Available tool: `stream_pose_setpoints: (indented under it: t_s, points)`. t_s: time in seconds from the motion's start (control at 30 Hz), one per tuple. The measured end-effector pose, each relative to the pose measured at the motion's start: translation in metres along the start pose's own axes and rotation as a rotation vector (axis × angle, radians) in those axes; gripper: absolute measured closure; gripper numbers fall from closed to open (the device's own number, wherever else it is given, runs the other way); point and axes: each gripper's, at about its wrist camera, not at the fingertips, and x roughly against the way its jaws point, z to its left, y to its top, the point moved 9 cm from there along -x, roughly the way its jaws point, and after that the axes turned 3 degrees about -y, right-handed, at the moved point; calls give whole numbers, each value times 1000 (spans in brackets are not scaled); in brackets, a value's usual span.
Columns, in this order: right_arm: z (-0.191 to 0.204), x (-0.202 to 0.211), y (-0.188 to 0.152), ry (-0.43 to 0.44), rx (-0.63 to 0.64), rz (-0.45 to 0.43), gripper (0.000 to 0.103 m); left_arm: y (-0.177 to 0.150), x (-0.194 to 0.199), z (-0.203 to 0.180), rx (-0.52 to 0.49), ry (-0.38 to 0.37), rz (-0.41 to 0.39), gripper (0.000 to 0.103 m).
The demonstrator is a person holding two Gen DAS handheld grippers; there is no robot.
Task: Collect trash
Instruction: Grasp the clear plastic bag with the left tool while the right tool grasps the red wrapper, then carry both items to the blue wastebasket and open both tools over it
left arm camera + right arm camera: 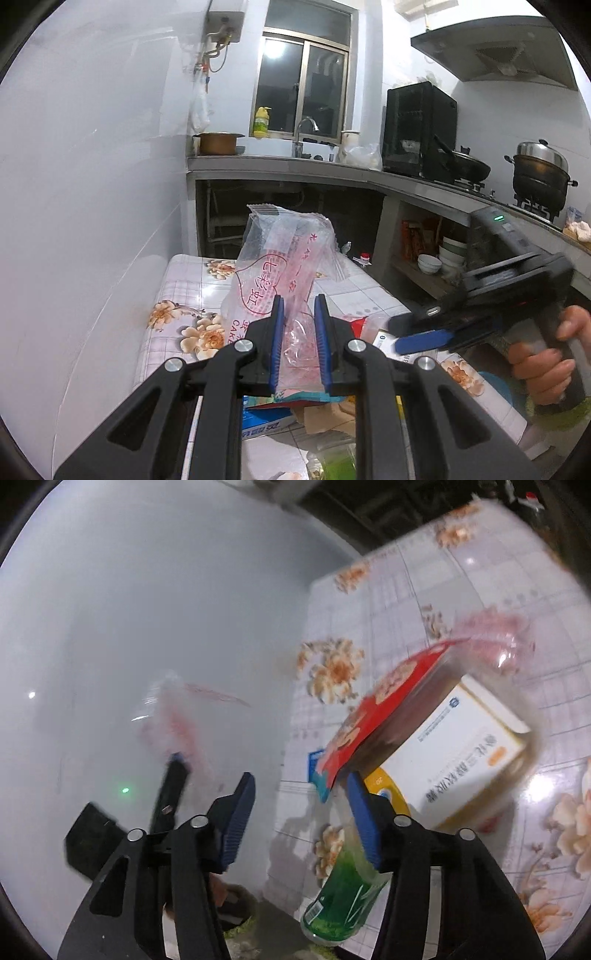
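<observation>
Left wrist view: big white wall (92,184) on the left side, grey kitchen counter (332,166) far back with a black wok (469,168) and a steel pot (539,173) on it. Closer in, a surface (184,288) under a flowery cloth, pushed up against the wall. Left gripper (299,332) pointing a bit down over that surface, nearly closed, pinching a see-through plastic bag (273,266) with red writing. Bag held up off the surface, sticking up tall past the blue pads. On the right, a hand (546,354) wrapped around the handle of the right gripper (424,339), reaching in sideways, close beside the bag.

Right wrist view, blurry: right gripper (301,819) tipped down at the near edge of the surface, about half open, nothing between the blue pads. Just past it, a white box (469,753) with a red packet (384,709) leaning on top. Green bottle (343,897) lying right under the right-hand pad. Small blue card (317,771) peeking out beside the red packet. More crinkly clear plastic (498,638) farther back on the cloth. Left gripper off to the left against the wall, bag in its grip.
</observation>
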Motion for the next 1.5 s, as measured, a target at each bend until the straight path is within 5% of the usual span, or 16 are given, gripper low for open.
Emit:
stream_pose_setpoints:
  t_s: [0.33, 0.63, 1.1, 1.5]
  points:
    - [-19, -48, 4, -109, -104, 100, 67, -1, 2, 15, 43, -17, -13, 87]
    - [-18, -60, 6, -83, -108, 120, 98, -7, 2, 17, 66, -25, -3, 87]
    - [20, -16, 24, -8, 23, -48, 103, -3, 7, 17, 68, -14, -27, 87]
    - [26, 87, 24, -30, 129, -313, 103, 10, 19, -1, 40, -48, -56, 87]
